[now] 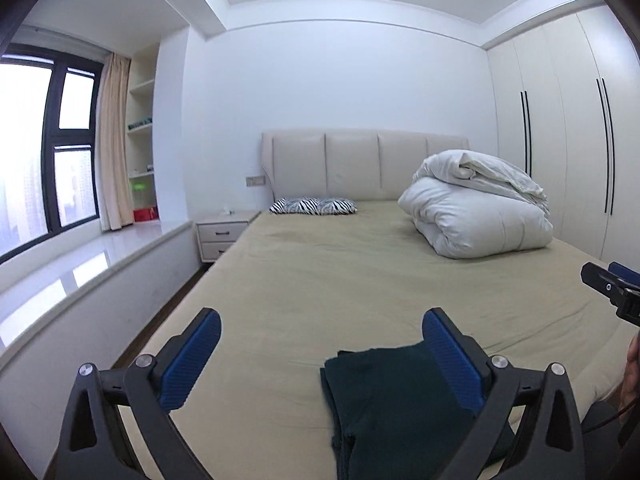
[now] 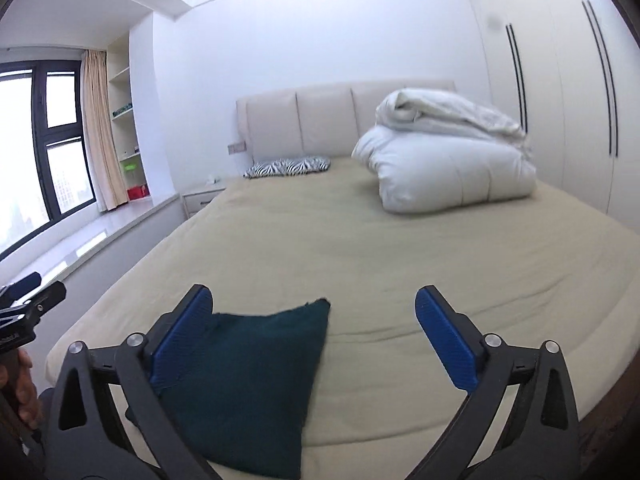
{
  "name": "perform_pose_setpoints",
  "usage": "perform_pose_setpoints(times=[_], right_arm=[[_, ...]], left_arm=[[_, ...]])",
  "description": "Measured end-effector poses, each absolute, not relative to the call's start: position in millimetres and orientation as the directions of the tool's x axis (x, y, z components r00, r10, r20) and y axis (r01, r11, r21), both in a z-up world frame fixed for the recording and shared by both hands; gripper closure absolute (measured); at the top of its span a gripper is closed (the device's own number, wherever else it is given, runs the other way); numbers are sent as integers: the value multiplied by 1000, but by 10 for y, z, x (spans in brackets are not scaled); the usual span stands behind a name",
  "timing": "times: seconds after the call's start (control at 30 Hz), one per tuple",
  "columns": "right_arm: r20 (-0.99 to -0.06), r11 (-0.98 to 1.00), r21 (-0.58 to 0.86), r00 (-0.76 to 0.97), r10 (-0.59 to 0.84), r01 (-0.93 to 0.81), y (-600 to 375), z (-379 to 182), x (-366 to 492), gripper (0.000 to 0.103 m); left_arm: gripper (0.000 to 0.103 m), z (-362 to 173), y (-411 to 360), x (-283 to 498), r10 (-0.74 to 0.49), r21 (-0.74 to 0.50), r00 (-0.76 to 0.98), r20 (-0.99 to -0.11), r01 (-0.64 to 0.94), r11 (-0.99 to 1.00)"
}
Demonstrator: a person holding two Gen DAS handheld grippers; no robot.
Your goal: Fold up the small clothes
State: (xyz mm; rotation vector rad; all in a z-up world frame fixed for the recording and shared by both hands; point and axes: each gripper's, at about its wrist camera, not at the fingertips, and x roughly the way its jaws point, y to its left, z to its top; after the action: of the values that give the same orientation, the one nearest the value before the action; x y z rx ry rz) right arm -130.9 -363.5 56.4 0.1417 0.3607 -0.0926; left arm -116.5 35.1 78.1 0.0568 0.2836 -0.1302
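Home bedroom: bed point(image 1: 320, 280), padded headboard point(image 1: 352, 164), nightstand point(image 1: 224, 232), built-in wardrobe point(image 1: 560, 120).

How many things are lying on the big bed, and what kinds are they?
Dark green folded garment: 1
Zebra-striped pillow: 1
White duvet bundles, one stacked on the other: 2
Total on the bed: 4

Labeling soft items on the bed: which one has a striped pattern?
The small pillow by the headboard, zebra-striped; the quilt is plain white, the folded garment plain dark green.
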Motion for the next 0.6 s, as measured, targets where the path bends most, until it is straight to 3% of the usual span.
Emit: perform_pose_setpoints(times=[0.13,0.2,0.43,0.6], right_arm=[[-321,985,115,943,-85,128,-3532,797,-1414,0],[-340,985,116,937,-84,131,-3494,844,-1409,0],[-432,986,139,901,-27,96,-3248,918,-1422,0],[-546,983,130,837,-41,133,-3205,661,-1324,0]], left_arm=[[0,993,355,-1335,-57,50,982,-182,67,996],[0,1039,353,-1321,-70,51,978,-198,81,995],[0,678,331,-1107,-30,64,920,-391,59,996],[0,267,308,-840,-15,63,825,-565,62,996]])
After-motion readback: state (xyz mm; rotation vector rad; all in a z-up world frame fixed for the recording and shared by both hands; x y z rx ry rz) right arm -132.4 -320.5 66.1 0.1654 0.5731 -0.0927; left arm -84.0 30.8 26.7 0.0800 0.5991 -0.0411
